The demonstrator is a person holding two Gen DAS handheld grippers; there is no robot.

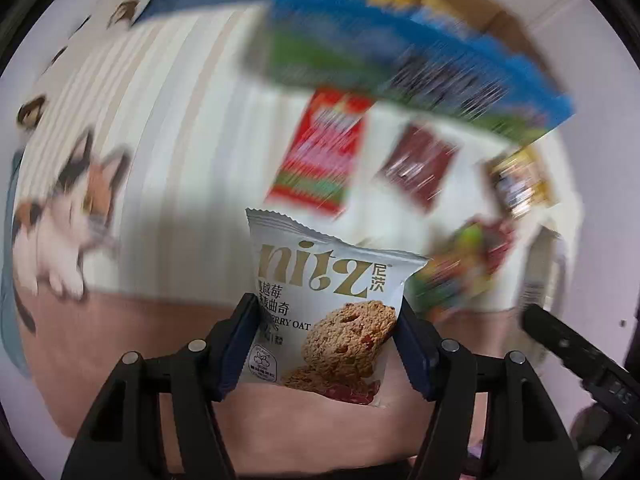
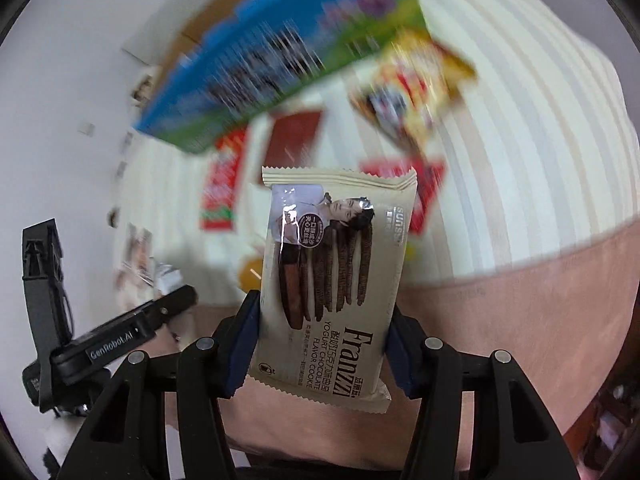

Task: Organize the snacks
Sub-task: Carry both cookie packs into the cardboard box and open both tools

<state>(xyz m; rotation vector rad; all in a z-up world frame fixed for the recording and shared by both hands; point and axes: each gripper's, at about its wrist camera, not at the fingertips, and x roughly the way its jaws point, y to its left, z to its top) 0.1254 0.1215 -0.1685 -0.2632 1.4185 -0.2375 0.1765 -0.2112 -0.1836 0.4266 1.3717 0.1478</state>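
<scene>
My left gripper (image 1: 326, 320) is shut on a white Nitz oat cookie packet (image 1: 328, 280) and holds it above the striped bed cover. My right gripper (image 2: 324, 320) is shut on a beige Franzzi chocolate cookie packet (image 2: 332, 280), also held in the air. A blue and green cardboard box (image 1: 400, 52) stands at the far side; it also shows in the right wrist view (image 2: 288, 52). Loose snacks lie in front of it: a red packet (image 1: 320, 152), a dark red packet (image 1: 420, 164) and a yellow packet (image 2: 412, 88). The background is blurred.
The striped cream cover (image 1: 168, 120) has a pink border (image 1: 140, 340) near me. A cat-print fabric (image 1: 68, 208) lies to the left. The right gripper's body (image 1: 580, 360) shows at the right edge, and the left gripper's body (image 2: 120, 336) at the left.
</scene>
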